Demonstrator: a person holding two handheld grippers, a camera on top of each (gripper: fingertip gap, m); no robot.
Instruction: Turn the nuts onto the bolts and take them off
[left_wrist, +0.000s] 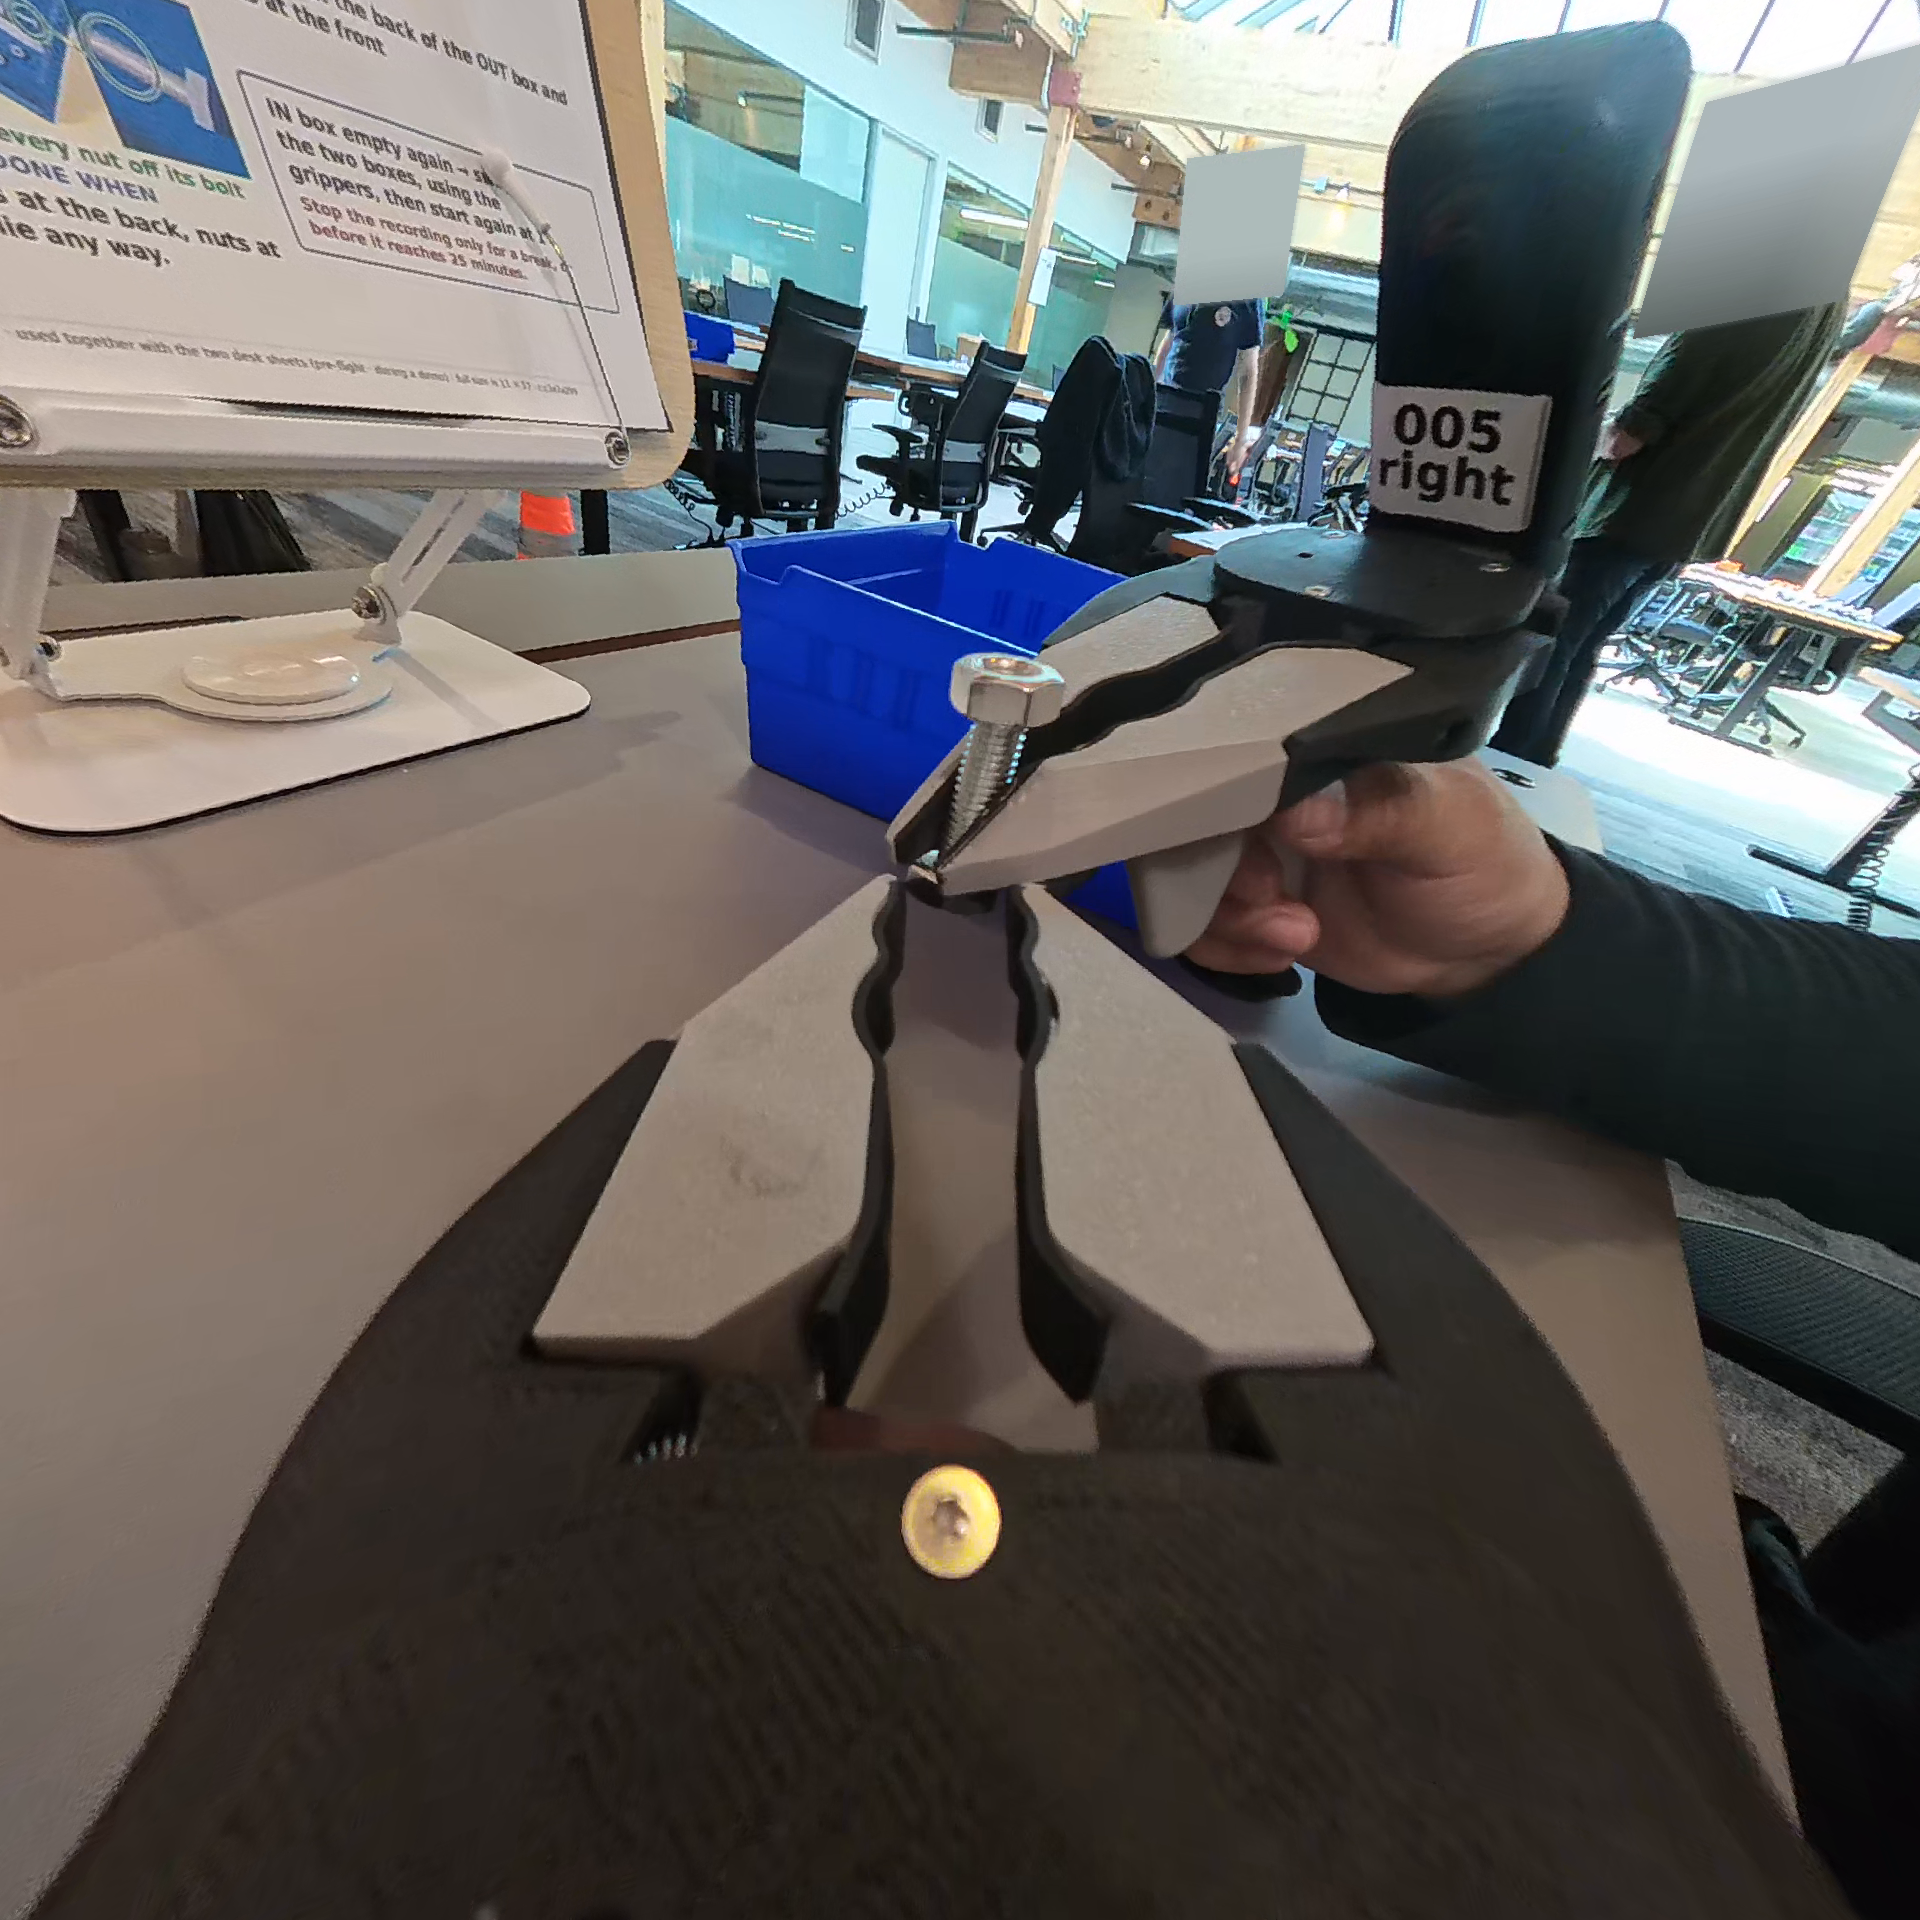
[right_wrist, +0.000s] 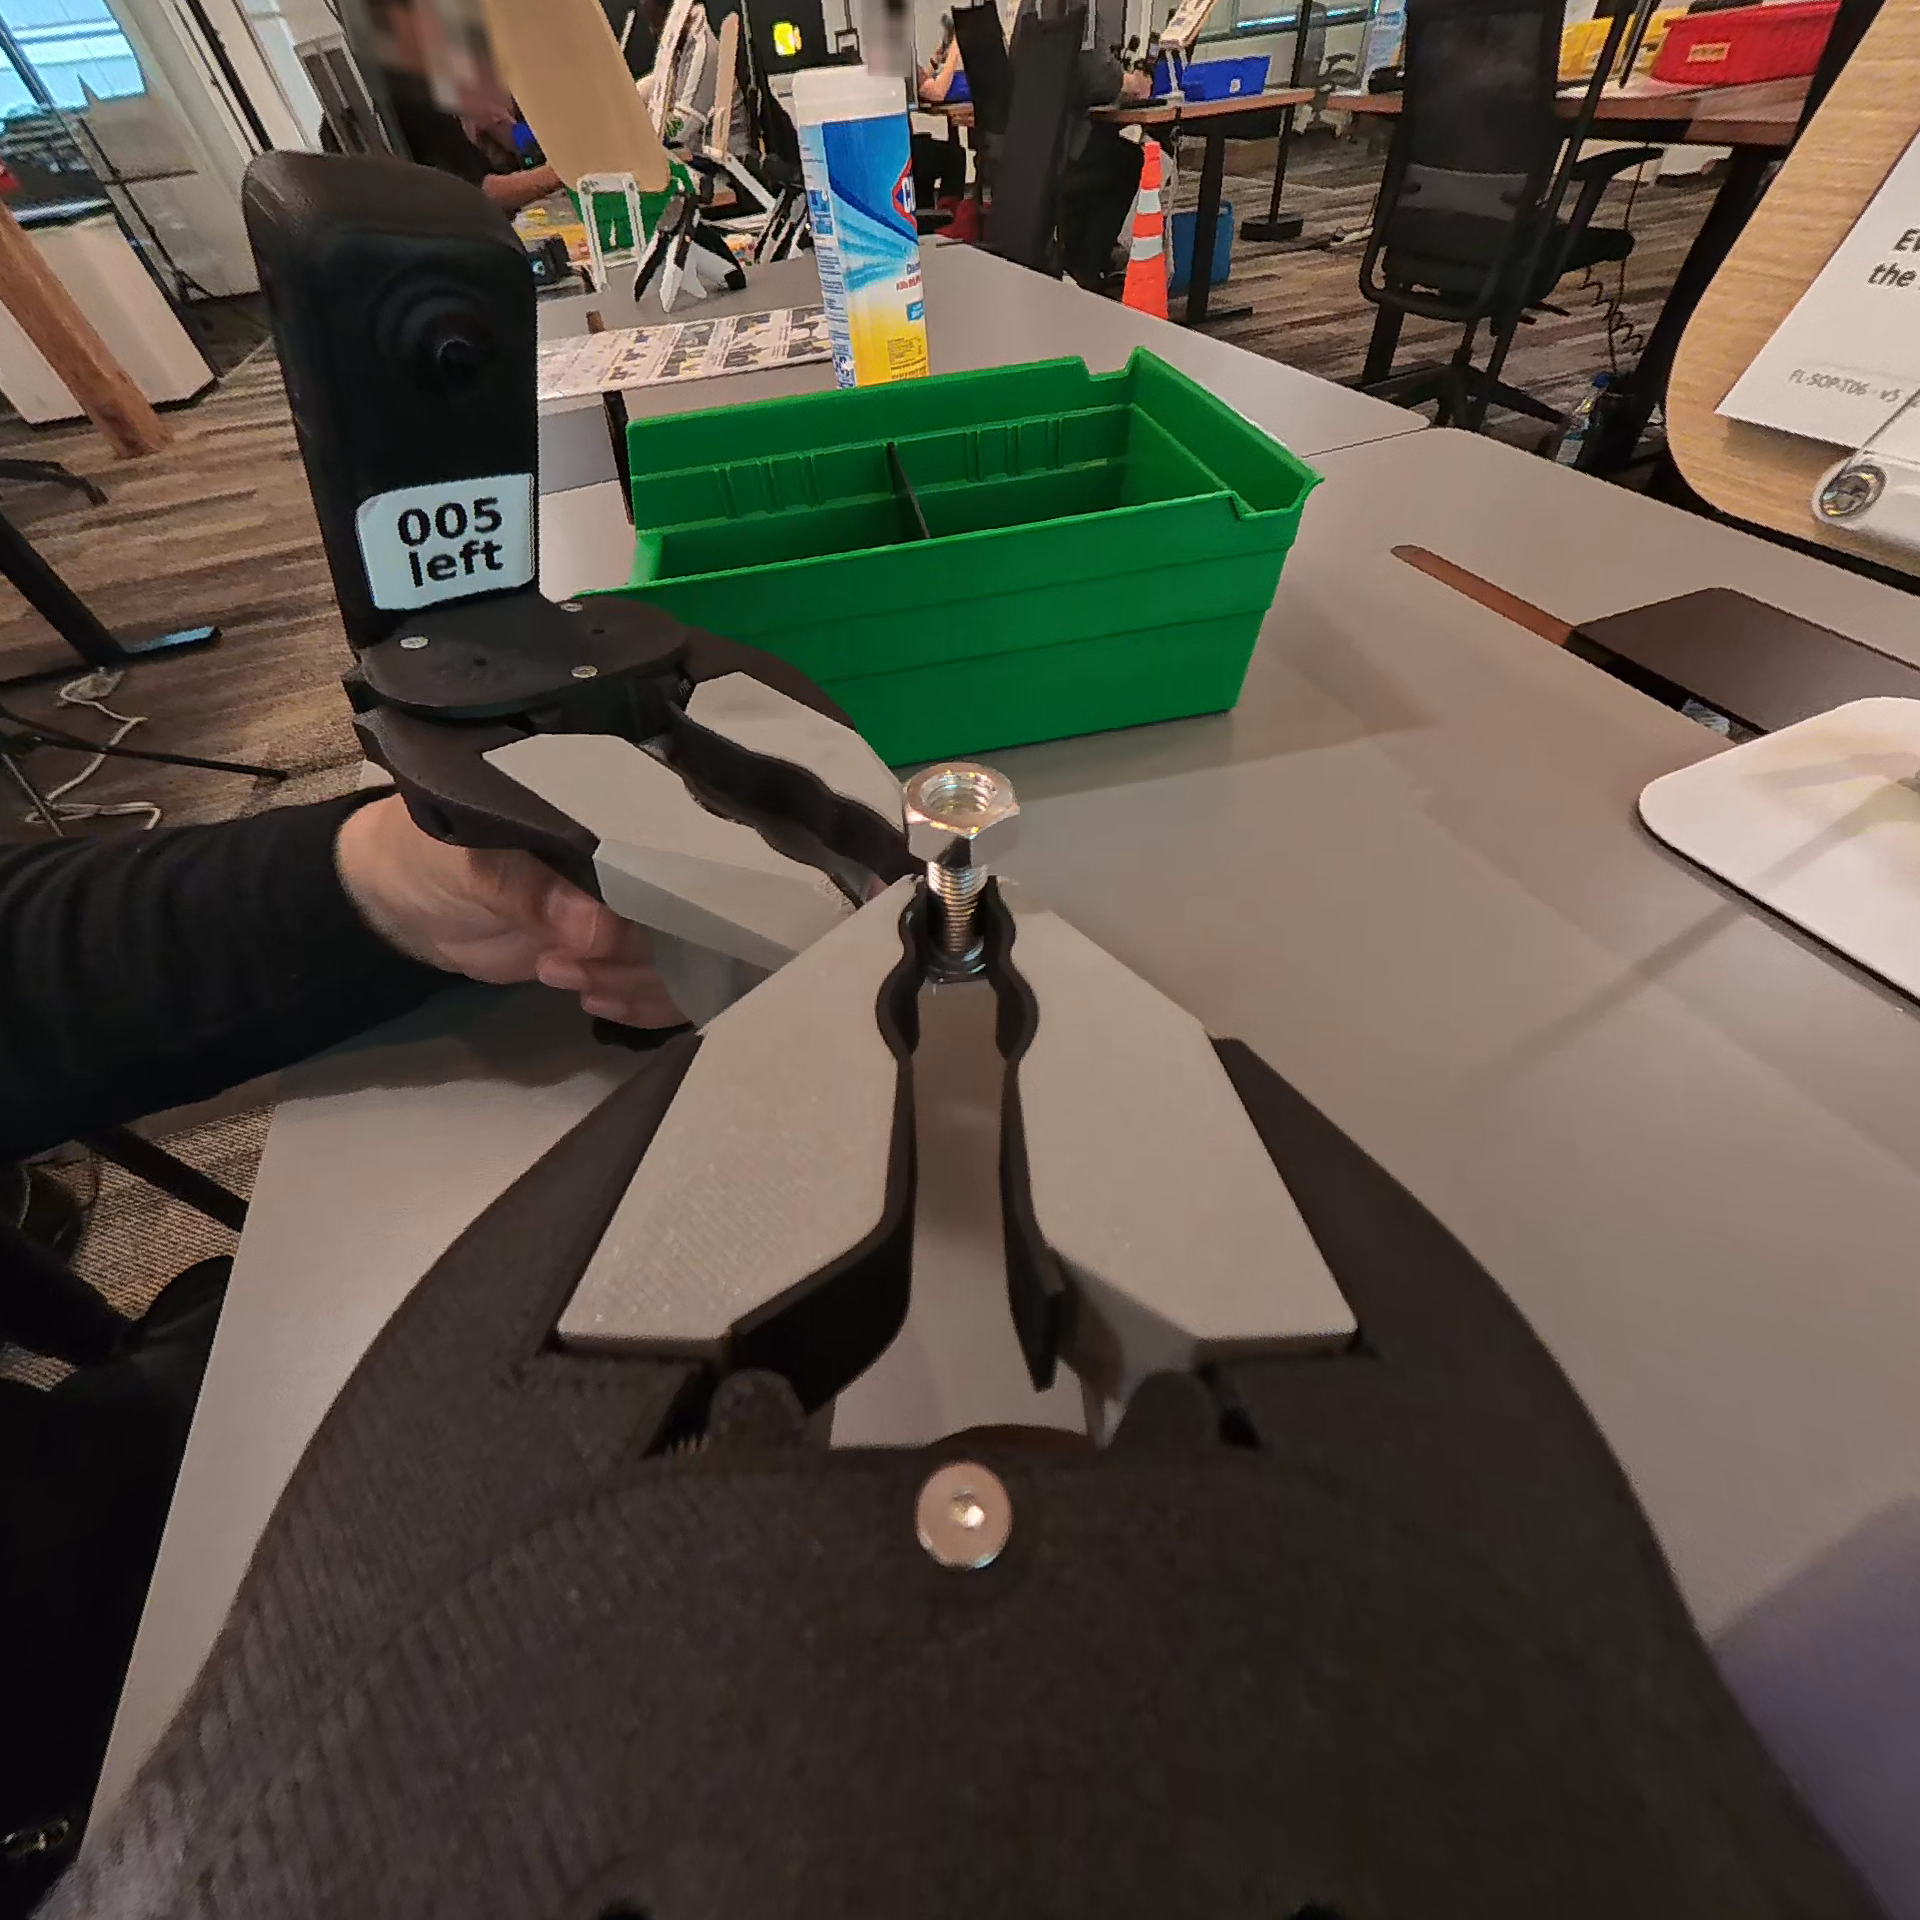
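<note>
A silver bolt (right_wrist: 954, 902) stands upright with its threaded end up. A silver hex nut (right_wrist: 960, 808) sits on that end. My right gripper (right_wrist: 956, 920) is shut on the bolt's shank just under the nut; the bolt's lower end is hidden between the fingers. In the left wrist view the right gripper (left_wrist: 928, 857) comes in from the right and holds the bolt (left_wrist: 983, 774) and nut (left_wrist: 1006, 688) above the table. My left gripper (left_wrist: 952, 896) is open and empty, its tips just below the right gripper's tips. In the right wrist view the left gripper (right_wrist: 883, 862) reaches in beside the bolt.
A blue bin (left_wrist: 831, 665) stands behind the bolt. A green bin (right_wrist: 1039, 644) with a divider stands on the grey table (right_wrist: 1455, 987). An instruction sheet on a white stand (left_wrist: 260, 717) is at the far left. A wipes canister (right_wrist: 868, 229) stands behind the green bin. Both grippers' tips are close together, under 4 cm apart.
</note>
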